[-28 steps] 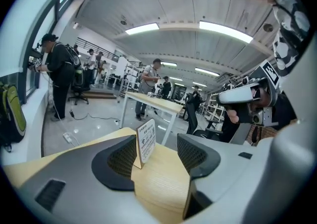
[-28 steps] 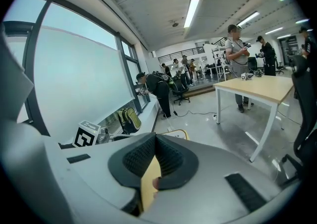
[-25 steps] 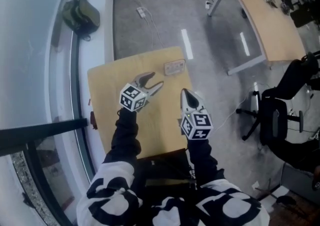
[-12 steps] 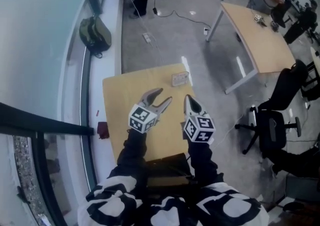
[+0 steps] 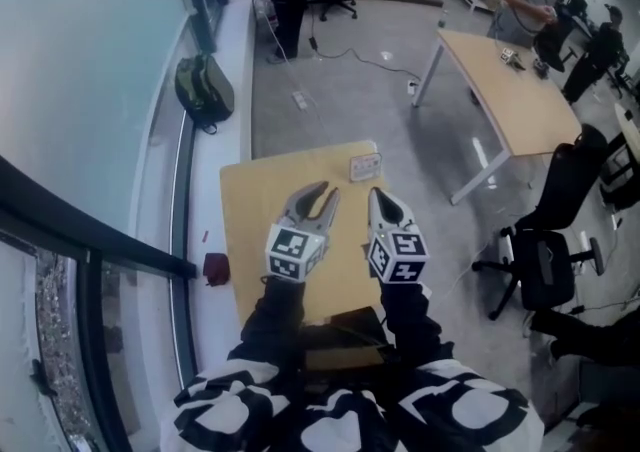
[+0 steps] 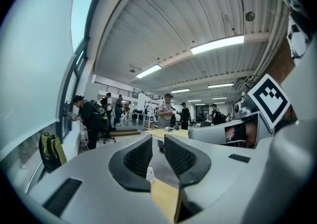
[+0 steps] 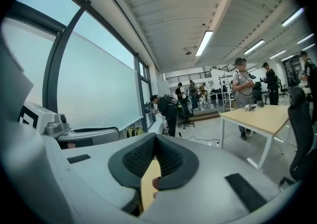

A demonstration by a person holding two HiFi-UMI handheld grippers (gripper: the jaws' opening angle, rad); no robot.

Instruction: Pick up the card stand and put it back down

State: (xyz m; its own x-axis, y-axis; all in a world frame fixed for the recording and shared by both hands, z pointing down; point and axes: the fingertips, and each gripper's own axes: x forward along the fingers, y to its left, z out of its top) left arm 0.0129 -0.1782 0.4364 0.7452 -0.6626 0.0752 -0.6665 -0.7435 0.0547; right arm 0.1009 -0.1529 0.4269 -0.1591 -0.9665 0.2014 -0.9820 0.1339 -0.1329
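Card stand (image 5: 365, 166) sits at the far edge of the small wooden table (image 5: 250, 210), flat on the top, with nothing touching it. Both grippers are well short of it in the head view, over the middle of the table. Left gripper (image 5: 327, 192): jaws have just been closing and now stand a narrow gap apart, with nothing between them. Its own view looks out level across the office, not down at the table. Right gripper (image 5: 376, 194): jaws brought together at the tips, holding nothing; its view also looks out into the room, only slightly downward. Judgement: no grasp is under way, and from this alone I cannot tell whether the stand is waiting to be lifted or is already set back. If the pick-up is to come, one gripper must tip downward, reach forward to the far edge and spread its jaws well wider than now to take the stand. Off the table: a backpack (image 5: 203, 90) by the window and a second table (image 5: 510, 90) across the floor.
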